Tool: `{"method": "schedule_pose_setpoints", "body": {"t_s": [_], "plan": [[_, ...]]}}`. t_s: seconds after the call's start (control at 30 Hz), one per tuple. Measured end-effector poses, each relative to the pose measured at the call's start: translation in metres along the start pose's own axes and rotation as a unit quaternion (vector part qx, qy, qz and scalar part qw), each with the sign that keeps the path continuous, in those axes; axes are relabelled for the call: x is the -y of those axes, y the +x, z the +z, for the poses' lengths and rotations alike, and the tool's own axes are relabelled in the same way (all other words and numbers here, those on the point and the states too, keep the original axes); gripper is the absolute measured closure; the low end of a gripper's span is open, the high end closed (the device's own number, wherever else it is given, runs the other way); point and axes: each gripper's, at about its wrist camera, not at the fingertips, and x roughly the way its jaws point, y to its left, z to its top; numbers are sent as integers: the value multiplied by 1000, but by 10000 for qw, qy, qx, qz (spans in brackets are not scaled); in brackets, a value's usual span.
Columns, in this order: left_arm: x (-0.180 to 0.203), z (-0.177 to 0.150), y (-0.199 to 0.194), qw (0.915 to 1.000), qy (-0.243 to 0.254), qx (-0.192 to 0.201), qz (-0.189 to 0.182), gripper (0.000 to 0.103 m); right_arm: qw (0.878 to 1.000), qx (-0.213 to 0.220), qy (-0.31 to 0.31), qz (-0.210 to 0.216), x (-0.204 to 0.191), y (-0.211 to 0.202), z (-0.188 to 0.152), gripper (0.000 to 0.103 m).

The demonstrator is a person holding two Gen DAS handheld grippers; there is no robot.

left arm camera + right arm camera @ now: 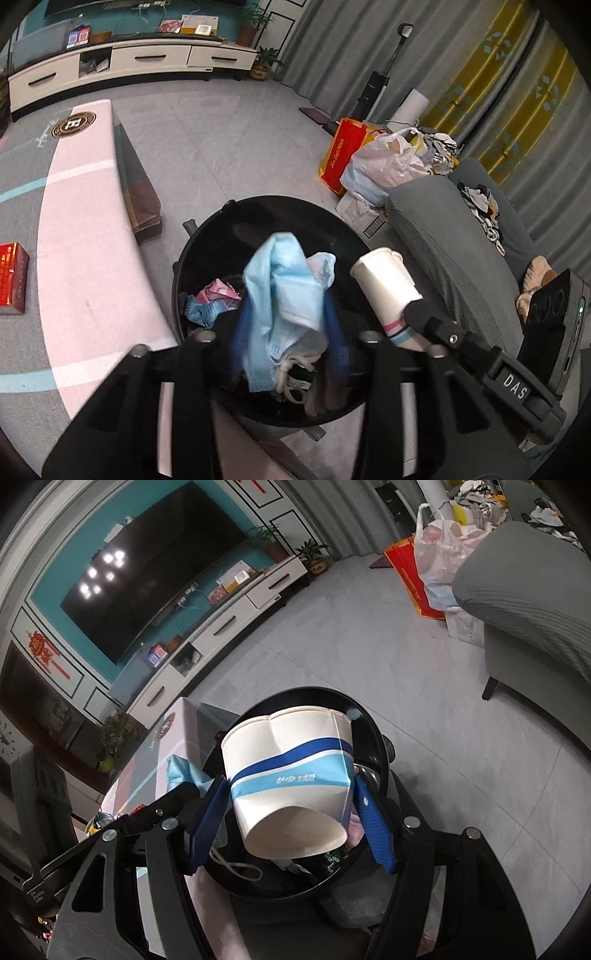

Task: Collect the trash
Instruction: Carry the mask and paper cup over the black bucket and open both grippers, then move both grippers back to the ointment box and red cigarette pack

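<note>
My left gripper (286, 317) is shut on a crumpled light blue face mask (284, 291) and holds it over the black round trash bin (207, 236). Pink and blue scraps (214, 299) lie inside the bin. My right gripper (291, 794) is shut on a dented white paper cup with blue bands (291, 775), held sideways over the same bin (373, 731). The cup also shows in the left wrist view (384, 284), to the right of the mask. The mask shows in the right wrist view (184, 771) at the left.
A pink and grey table (85, 229) stands left of the bin with a red box (13, 277) on it. A grey sofa (454, 251) is on the right. Plastic bags and a red bag (369, 158) sit on the floor beyond. A TV cabinet (129, 66) lines the far wall.
</note>
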Motion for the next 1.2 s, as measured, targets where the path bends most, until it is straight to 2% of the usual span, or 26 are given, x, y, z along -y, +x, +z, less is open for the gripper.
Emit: {"method": "schedule_pose_setpoints", "body": {"t_s": [0.1,0.17,0.47,0.7,0.93,1.07,1.2], "plan": [[-4,1,-1,10000,-55,36,-10,39,9999,-95,65,-30,2,5,1,34],[-6,0,-4,9999,-107,68,-66,33,9998,-102,120,-81,4,6,1,28],[-25,-14,-31,9988,-366,233,-227,30,9997,-170,153,15,-7,10,0,25],[-60,-31,-82,9967,-574,570,-58,28,9989,-152,-240,366,-41,12,-7,25],[-111,-60,-142,9913,-827,947,400,26,9934,-301,-867,689,-96,23,-22,25],[-148,-81,-175,9854,-1052,1056,821,26,9879,-425,-1266,783,-130,33,-36,25],[-182,-97,-203,9788,-1291,1170,1079,25,9812,-529,-1648,848,-158,41,-51,25]]}}
